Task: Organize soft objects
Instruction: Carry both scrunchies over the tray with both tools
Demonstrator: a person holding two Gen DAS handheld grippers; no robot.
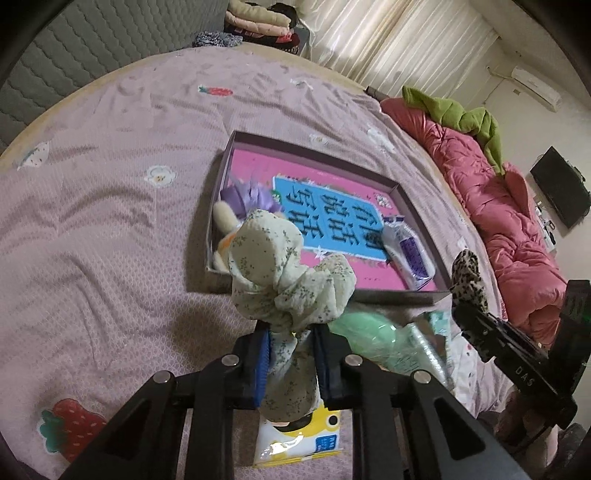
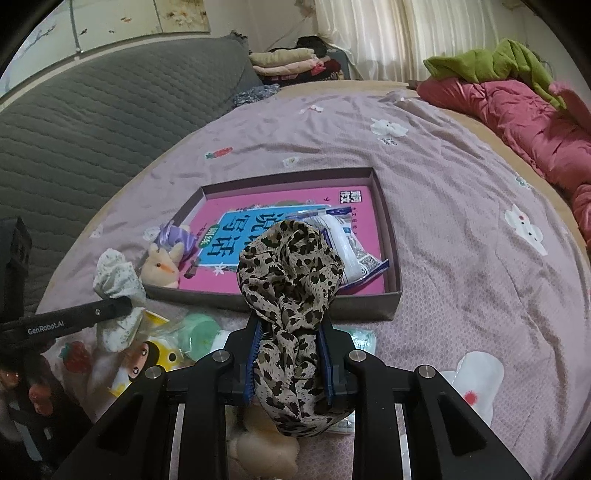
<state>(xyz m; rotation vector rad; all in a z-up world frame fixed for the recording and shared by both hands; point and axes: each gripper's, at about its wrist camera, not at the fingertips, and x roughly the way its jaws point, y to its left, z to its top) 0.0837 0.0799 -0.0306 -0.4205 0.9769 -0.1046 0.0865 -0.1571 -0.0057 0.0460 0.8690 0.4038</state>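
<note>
Left wrist view: the left gripper (image 1: 290,341) clamps a floral scrunchie (image 1: 288,273), which stands up between the jaws; the box (image 1: 236,142) lies just beyond.

Right wrist view: the right gripper (image 2: 290,345) pinches a leopard scrunchie (image 2: 290,280), with the box's near wall (image 2: 365,304) just ahead of the jaws.

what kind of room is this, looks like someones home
Most likely a bedroom in a home. The work goes on atop a bed with a pink cartoon-print sheet, a rumpled red quilt lies along its edge, and folded clothes are stacked by the curtains.
</note>
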